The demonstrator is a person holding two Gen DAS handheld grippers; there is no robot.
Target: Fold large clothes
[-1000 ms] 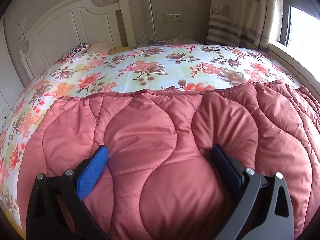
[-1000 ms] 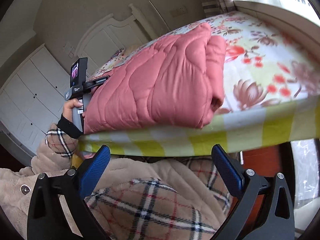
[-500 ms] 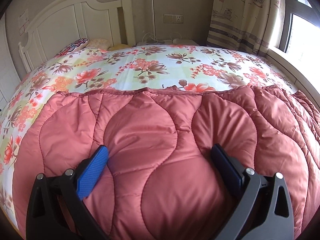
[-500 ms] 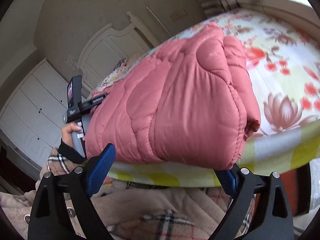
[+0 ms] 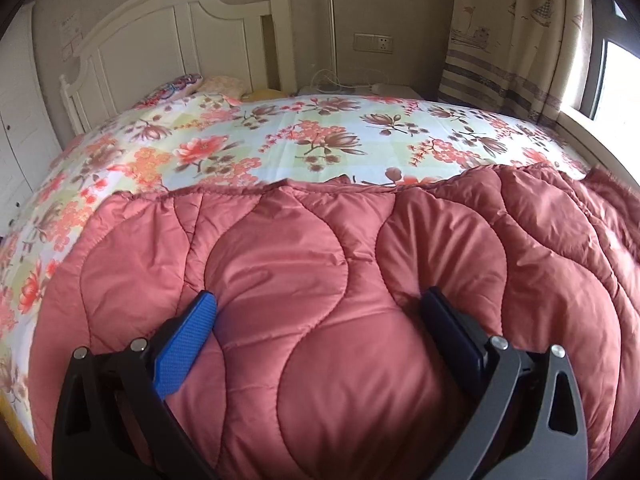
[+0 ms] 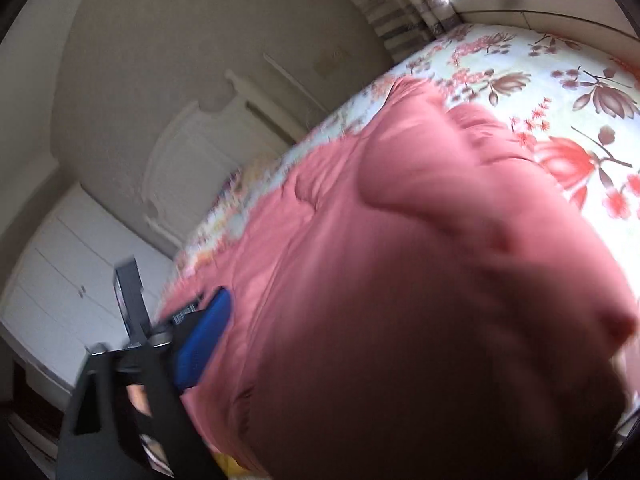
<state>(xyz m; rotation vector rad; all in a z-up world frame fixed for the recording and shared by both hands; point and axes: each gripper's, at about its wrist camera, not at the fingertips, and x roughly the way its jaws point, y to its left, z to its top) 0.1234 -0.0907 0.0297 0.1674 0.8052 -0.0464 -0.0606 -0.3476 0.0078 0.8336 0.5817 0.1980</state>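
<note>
A bed with a floral sheet point(image 5: 312, 136) fills both views; a white headboard point(image 5: 168, 40) stands at the upper left of the left wrist view, a curtain point(image 5: 516, 32) and a bright window at the upper right, and a wall socket point(image 5: 372, 42) between them. White cabinets point(image 6: 60, 280) occupy the lower left of the right wrist view. The folded pink quilted coat point(image 5: 340, 300) lies on the near part of the bed, across the lower half of the left wrist view. The left gripper point(image 5: 320, 312) points down at the coat, its jaws spread wide with a thick bulge of the fabric between them and the blue pad point(image 5: 186, 346) against it. The right gripper point(image 6: 360, 380) is tilted and blurred; its jaws are closing on the coat's end, which bulges between them and hides the right-hand finger, so whether the pads press yet cannot be told. The other gripper's black handle shows at the lower left behind the blue finger point(image 6: 204, 344).
</note>
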